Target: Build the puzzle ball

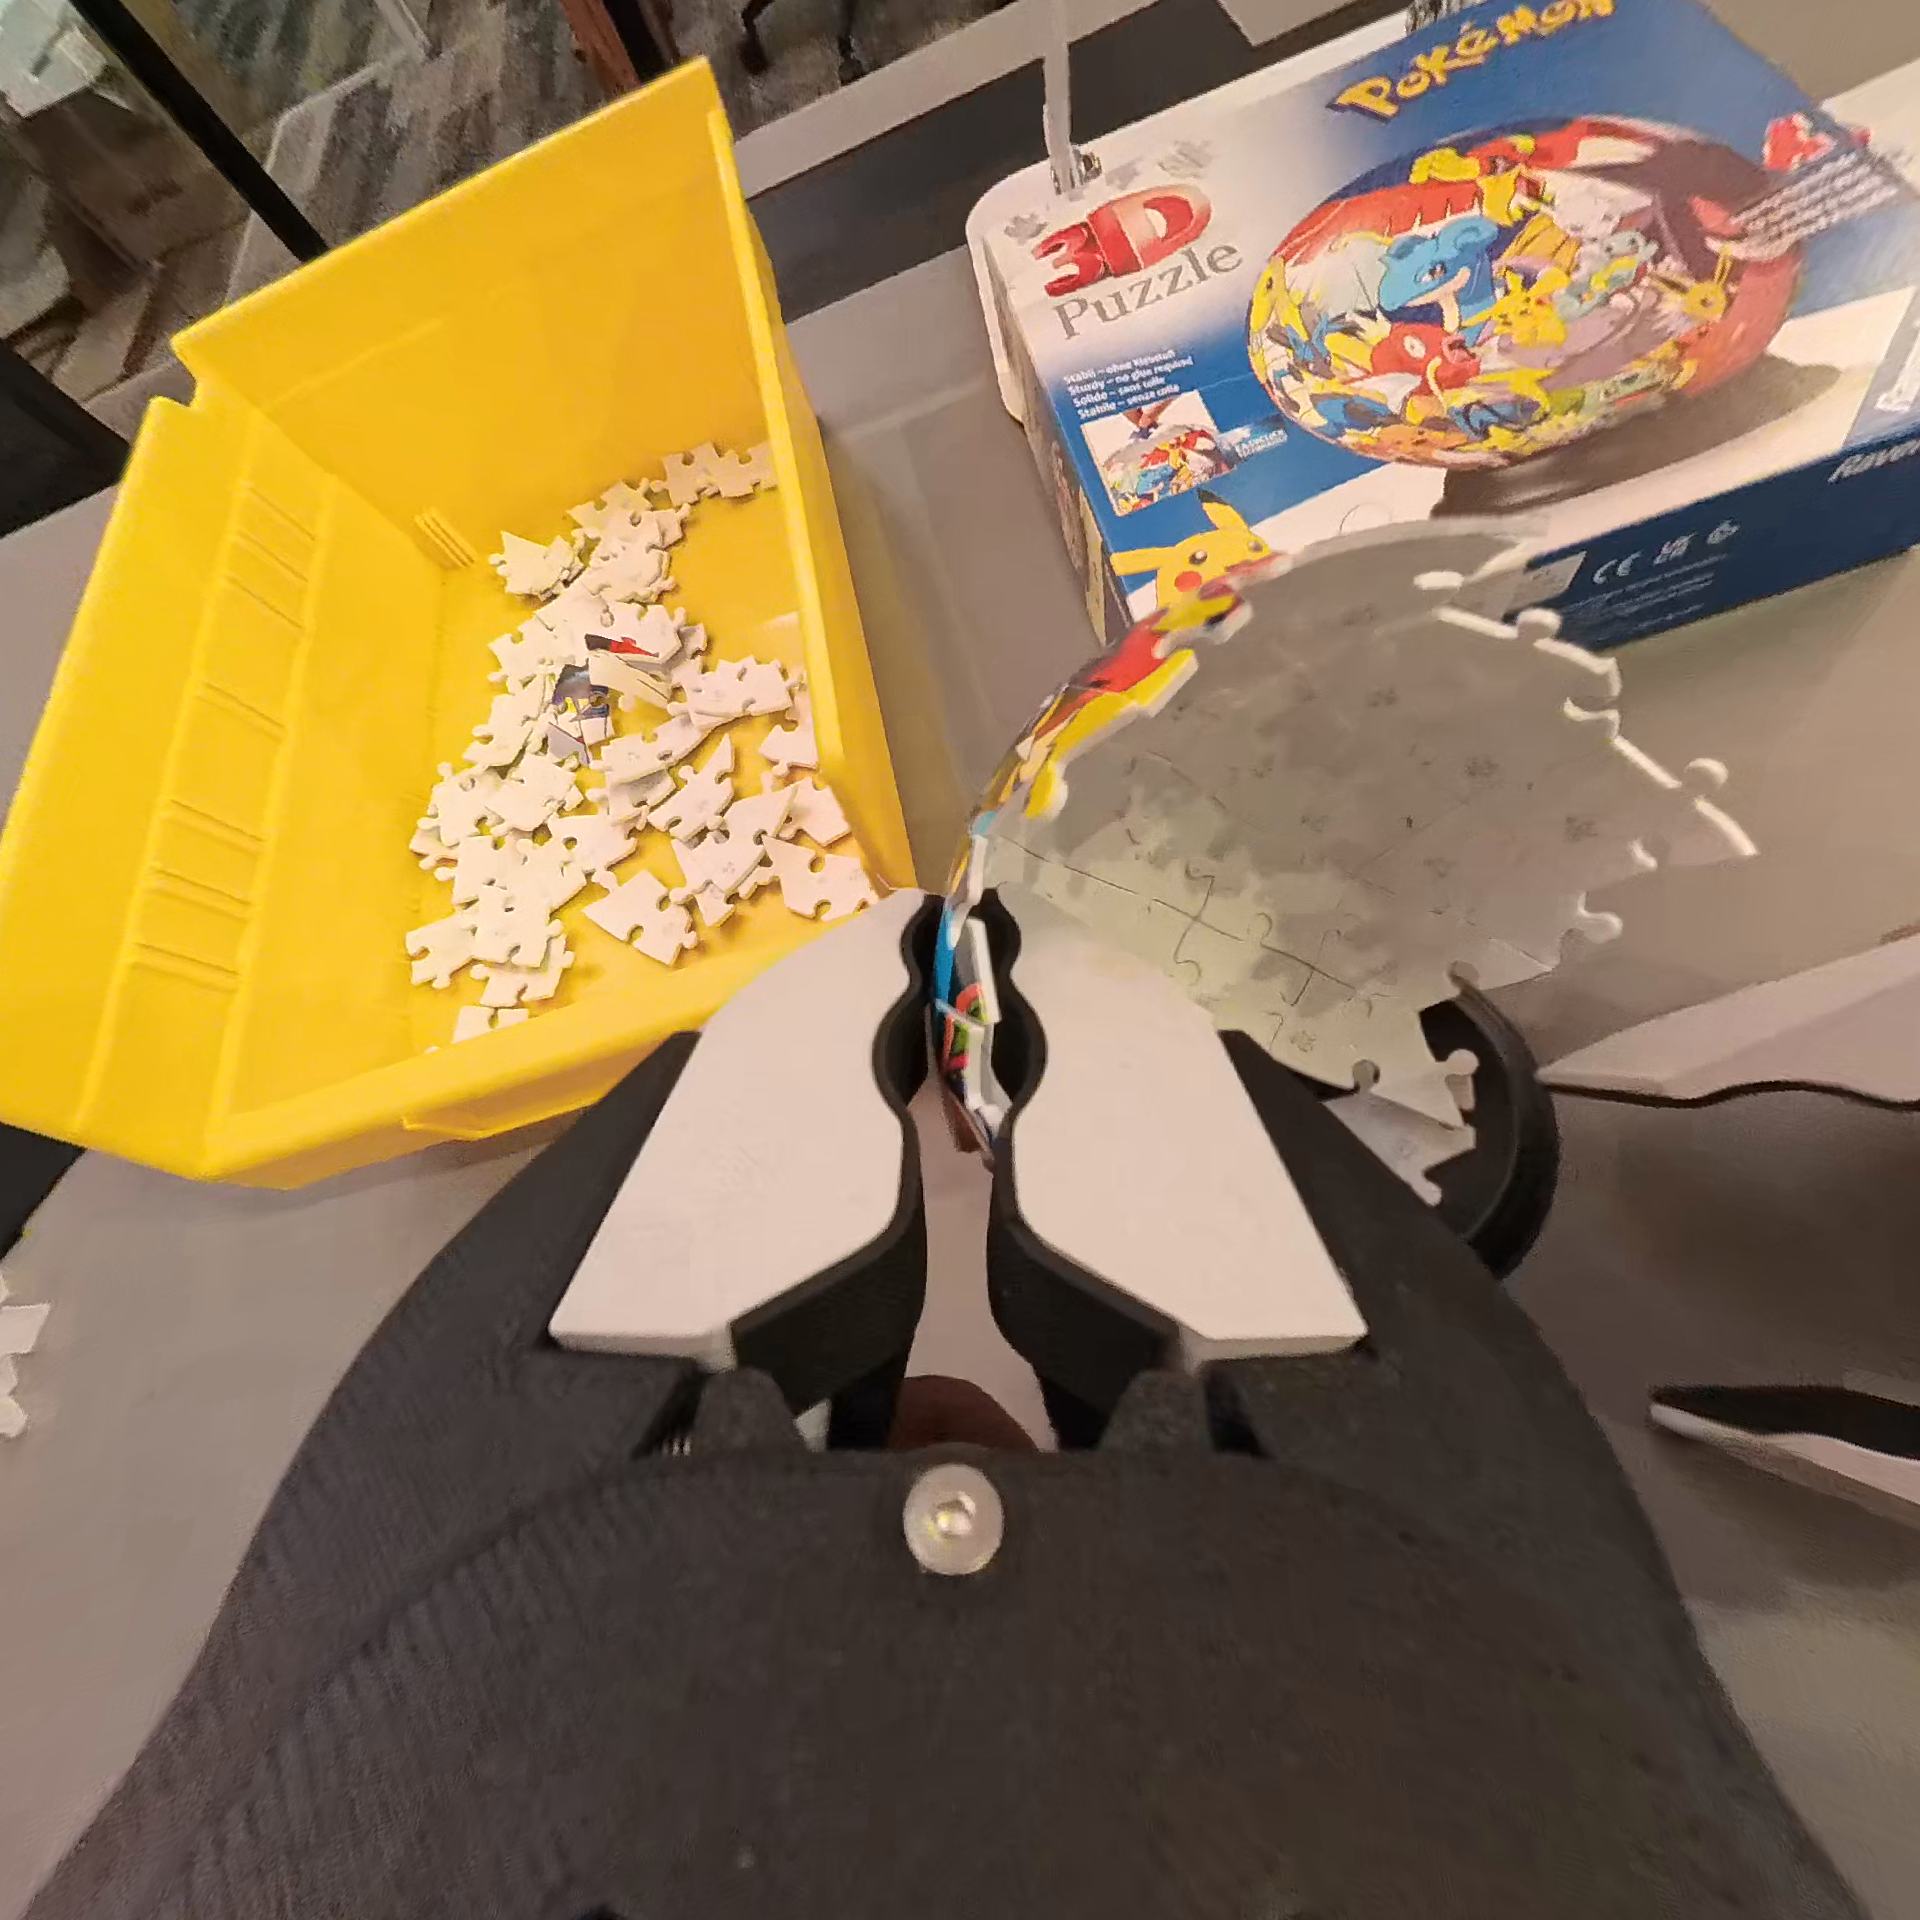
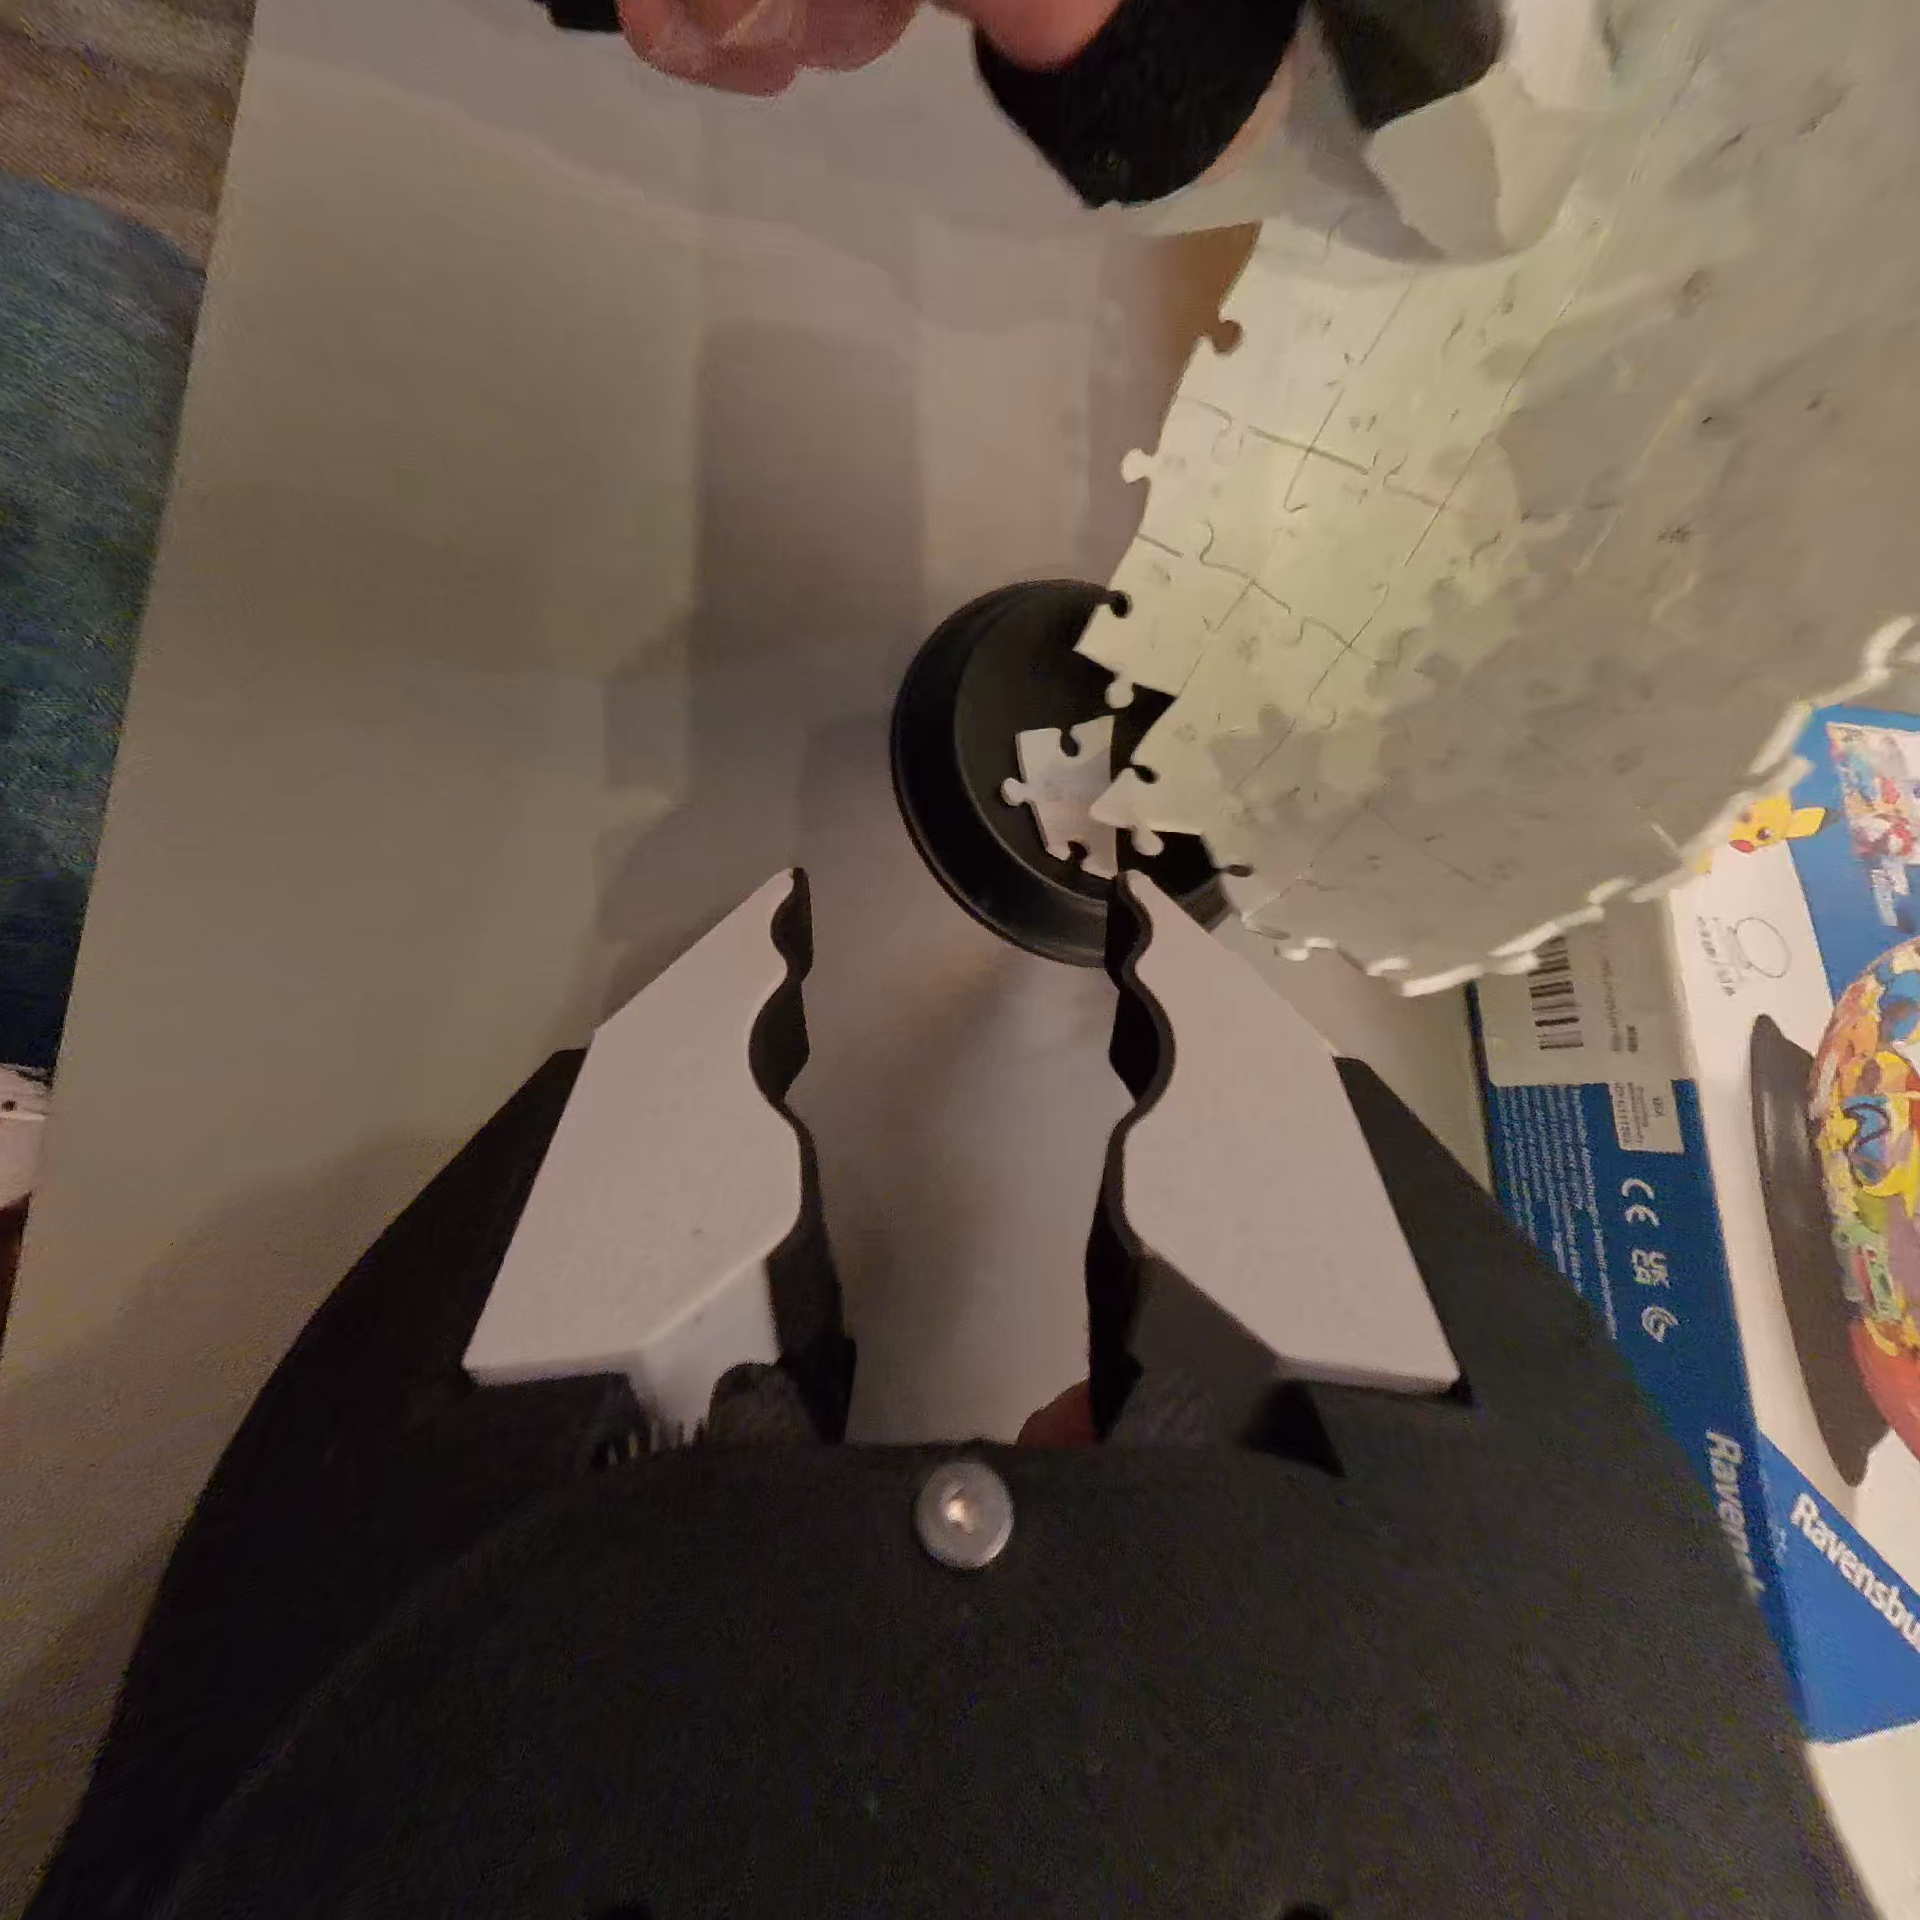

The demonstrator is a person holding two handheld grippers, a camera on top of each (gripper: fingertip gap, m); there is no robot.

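My left gripper (image 1: 961, 935) is shut on the rim of the half-built puzzle ball (image 1: 1340, 821), a curved shell, white inside and coloured outside, held tilted above the table. The shell also shows in the right wrist view (image 2: 1475, 540). Below it stands a black round stand (image 2: 987, 769) with a loose white piece (image 2: 1060, 774) lying in it; the stand shows in the left wrist view (image 1: 1496, 1132) too. My right gripper (image 2: 961, 894) is open and empty, just in front of the stand. Several loose white pieces (image 1: 623, 748) lie in the yellow bin (image 1: 229, 790).
The puzzle box (image 1: 1455, 312) lies at the back right, also in the right wrist view (image 2: 1683, 1299). The yellow bin fills the left of the table. A person's hand and black sleeve (image 2: 1132, 94) show at the far edge. A few white pieces (image 1: 16, 1351) lie at the left edge.
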